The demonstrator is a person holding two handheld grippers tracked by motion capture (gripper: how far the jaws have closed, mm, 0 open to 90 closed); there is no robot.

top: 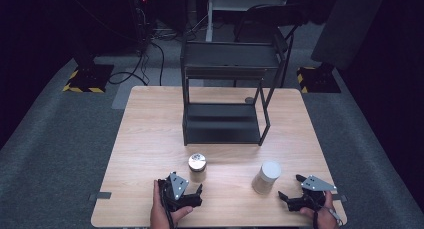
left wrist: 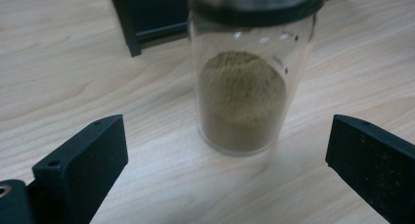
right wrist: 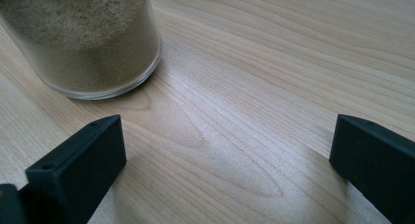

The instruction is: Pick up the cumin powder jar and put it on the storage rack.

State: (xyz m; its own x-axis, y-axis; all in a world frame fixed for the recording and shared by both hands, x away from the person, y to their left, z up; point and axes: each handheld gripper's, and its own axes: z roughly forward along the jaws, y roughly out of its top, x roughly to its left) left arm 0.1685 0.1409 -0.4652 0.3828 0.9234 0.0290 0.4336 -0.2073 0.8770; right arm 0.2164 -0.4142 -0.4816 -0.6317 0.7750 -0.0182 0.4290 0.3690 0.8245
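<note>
2 claws gape: left claw (top: pixel 199 190) faces steel-lidded jar (top: pixel 197 167).

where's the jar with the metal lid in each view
High view: the metal-lidded jar stands low and left of centre, just ahead of the left gripper.
Left gripper view: it rises top centre, beyond the open jaws.
Right gripper view: not in it.
Shared landmark: the wooden table.

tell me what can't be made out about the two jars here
- Metal-lidded jar: lid top cut off by the left gripper view's upper edge; high view too small for the printed marks.
- White-lidded jar: lid and upper body cut off by the right gripper view's top edge.
- Both powders: kind unclear.
</note>
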